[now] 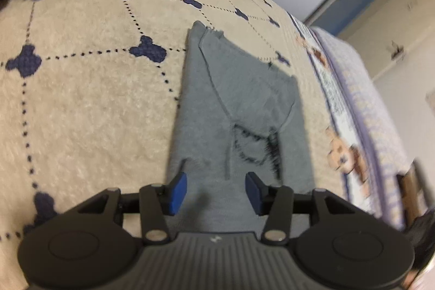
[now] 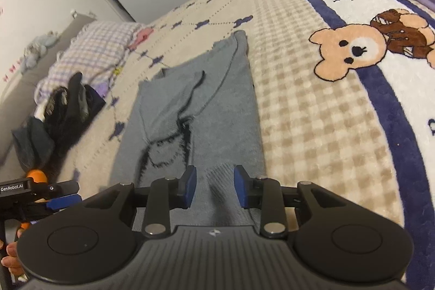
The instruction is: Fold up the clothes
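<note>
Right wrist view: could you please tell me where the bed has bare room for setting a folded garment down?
Bare blanket lies between the grey sweater and the bear print. The side toward the dark clothes pile and checked pillow is crowded.

A grey knitted sweater (image 1: 239, 110) (image 2: 195, 110) with a black stitched motif lies flat on the beige fleece blanket (image 1: 81, 105) (image 2: 304, 110), folded into a long narrow strip, one sleeve laid across it.
</note>
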A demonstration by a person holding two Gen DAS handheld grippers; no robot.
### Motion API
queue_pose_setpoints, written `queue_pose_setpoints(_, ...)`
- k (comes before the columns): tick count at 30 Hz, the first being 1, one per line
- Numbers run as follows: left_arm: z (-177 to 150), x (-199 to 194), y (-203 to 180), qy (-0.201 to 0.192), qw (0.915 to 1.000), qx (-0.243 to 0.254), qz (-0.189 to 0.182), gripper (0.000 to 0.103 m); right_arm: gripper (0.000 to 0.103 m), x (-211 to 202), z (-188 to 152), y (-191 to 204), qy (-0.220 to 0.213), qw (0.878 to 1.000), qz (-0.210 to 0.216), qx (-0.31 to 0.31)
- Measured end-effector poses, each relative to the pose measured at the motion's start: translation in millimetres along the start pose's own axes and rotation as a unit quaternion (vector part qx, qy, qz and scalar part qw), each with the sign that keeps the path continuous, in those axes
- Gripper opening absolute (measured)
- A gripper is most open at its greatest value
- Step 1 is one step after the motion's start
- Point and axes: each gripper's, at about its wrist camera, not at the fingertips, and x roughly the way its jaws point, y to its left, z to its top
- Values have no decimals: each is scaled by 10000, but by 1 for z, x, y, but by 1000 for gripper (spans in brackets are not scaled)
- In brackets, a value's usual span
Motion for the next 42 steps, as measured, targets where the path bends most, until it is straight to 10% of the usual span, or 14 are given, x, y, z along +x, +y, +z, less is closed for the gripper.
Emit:
queue_pose_setpoints(28, -16, 18, 35, -216, 9872, 975, -1240, 25, 28, 34, -20, 7, -24, 9897, 53, -1427)
queue_pose_setpoints(33, -13, 22, 38, -78, 9858, 889, -1426, 6, 10, 31, -20, 13, -78, 9870, 81, -1604)
queue_pose_setpoints(42, 8, 38, 48, -84, 9905, 435, -1300, 5, 9, 33, 2, 13, -296, 9890, 82, -1446)
